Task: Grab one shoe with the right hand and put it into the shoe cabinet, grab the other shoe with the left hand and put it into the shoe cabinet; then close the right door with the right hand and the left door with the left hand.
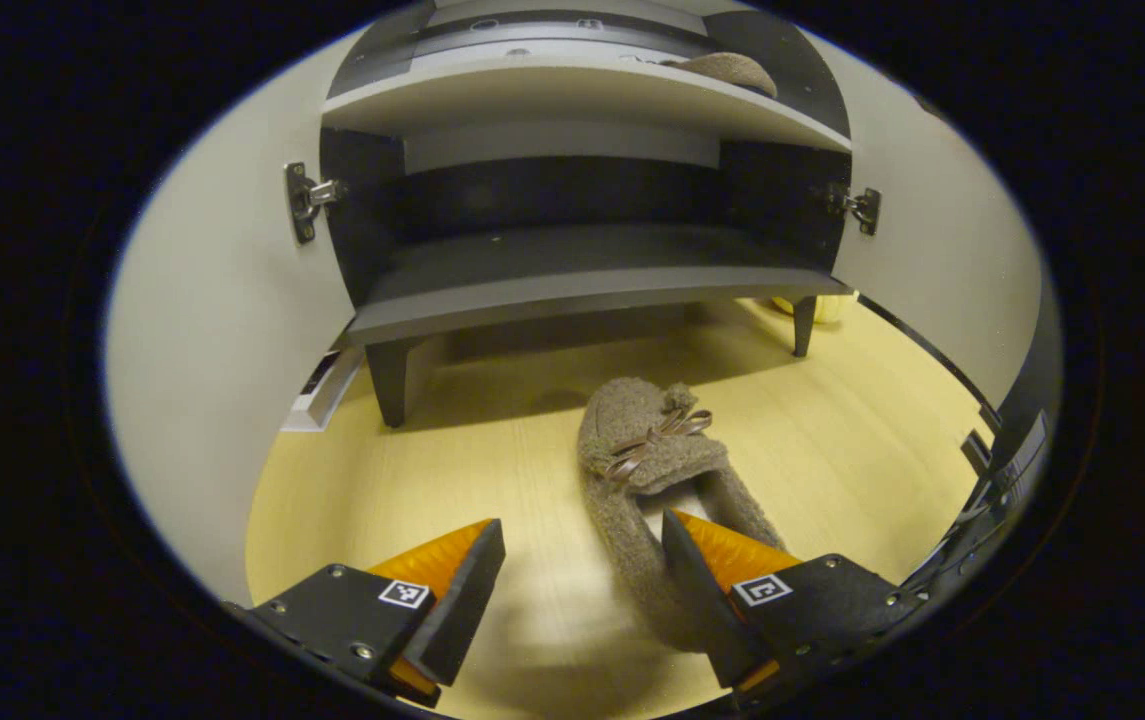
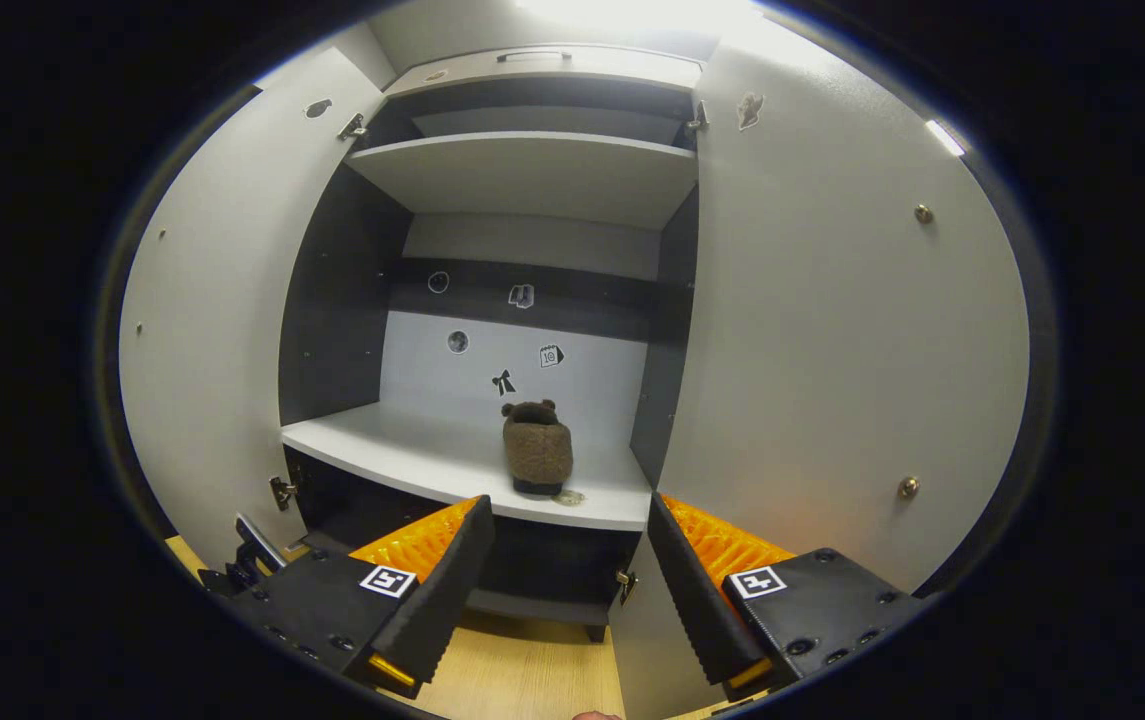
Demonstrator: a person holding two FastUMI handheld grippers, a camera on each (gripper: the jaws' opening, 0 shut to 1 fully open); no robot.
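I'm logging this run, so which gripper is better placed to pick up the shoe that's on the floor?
Left. The left gripper hangs open just above the shoe on the floor, one finger already beside its heel. The right gripper is open, facing the cabinet shelf where the other shoe already sits.

We can read no words or numbers; small stickers [image 2: 522, 296] on the shoe cabinet's back panel [image 2: 532, 365] stay illegible
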